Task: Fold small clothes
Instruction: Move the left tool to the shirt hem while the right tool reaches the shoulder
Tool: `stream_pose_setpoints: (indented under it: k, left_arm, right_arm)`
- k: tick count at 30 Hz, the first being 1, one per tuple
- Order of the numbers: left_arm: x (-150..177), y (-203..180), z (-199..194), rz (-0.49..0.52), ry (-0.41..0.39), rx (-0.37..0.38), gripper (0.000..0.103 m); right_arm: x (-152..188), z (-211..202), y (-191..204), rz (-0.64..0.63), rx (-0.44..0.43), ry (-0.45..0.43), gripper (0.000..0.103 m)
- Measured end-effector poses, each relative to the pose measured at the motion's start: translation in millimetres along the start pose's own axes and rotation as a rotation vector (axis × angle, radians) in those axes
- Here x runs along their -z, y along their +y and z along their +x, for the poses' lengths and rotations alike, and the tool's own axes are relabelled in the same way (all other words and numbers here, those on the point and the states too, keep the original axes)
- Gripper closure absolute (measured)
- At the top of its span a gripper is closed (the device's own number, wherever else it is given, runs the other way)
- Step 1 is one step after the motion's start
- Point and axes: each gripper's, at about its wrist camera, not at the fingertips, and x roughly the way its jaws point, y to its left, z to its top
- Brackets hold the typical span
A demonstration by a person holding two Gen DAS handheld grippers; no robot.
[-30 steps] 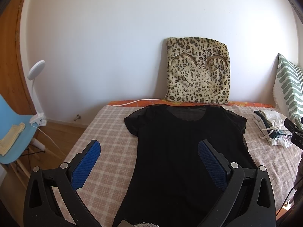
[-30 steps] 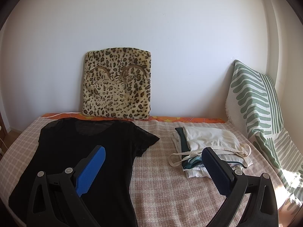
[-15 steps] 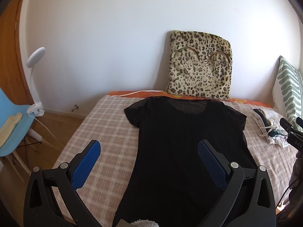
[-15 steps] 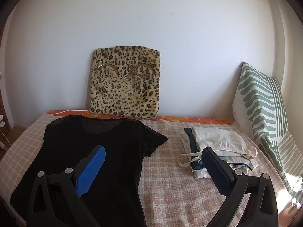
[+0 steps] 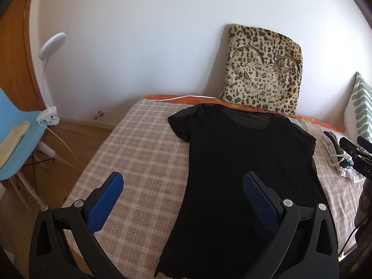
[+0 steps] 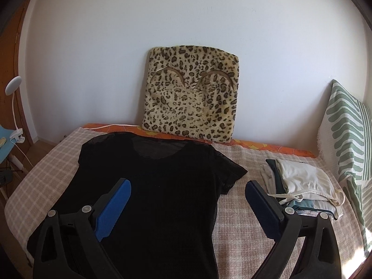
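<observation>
Both of your tongs are spread wide and hold nothing. The left gripper (image 5: 183,197) hangs over the near left part of the bed (image 5: 139,153), and the right gripper (image 6: 188,200) hangs over the near right part.

The black T-shirt (image 5: 244,169) lies flat on the checked bed cover, front up as far as you can tell. Its long axis runs straight away from you, with the neckline at the far end by the leopard cushion (image 6: 193,97) and the hem nearest you. That is the relation your next move turns on: the shirt's side edges run roughly parallel to your fingers, so a lengthwise fold likely means reaching forward to a sleeve. From the left wrist view, the shirt's left edge passes between the two blue pads, so the left gripper seems the nearer one to the left sleeve (image 5: 180,125). From the right wrist view, the right sleeve (image 6: 232,172) sits ahead between the right gripper's pads, so that side looks equally within reach.

The hem is partly cut off by the gripper bodies at the bottom of both views. The fabric is so dark that wrinkles and layers are hard to make out. A pile of folded clothes (image 6: 302,183) sits to the right, apart from the shirt.
</observation>
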Motion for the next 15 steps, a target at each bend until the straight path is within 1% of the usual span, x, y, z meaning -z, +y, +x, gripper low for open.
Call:
stream_pose_setpoints:
  k: [2,6,9,11,13,15]
  left_arm:
    - [2,5,3,0.007,0.008,-0.010,0.001]
    - [6,11,9,0.063,0.014,-0.051,0.001]
    - [10,20,14,0.074,0.026,-0.062,0.007]
    - [12,28,19,0.057,0.043,-0.055,0.010]
    - [14,35,23,0.034,0.058,-0.027,0.015]
    - [18,40,26,0.021,0.075,-0.007,0.016]
  right_arm:
    - [-7,10,13,-0.022,-0.029,0.013,0.006]
    - [-23,31,38,-0.058,-0.081,0.030,0.009]
    - [-33,47,57,-0.066,-0.145,0.039,0.009]
    - [-39,58,72,-0.082,-0.178,0.049,0.011]
    - [-45,72,88,-0.106,-0.201,0.069,0.013]
    - [-52,86,100,-0.109,-0.233,0.097,0.016]
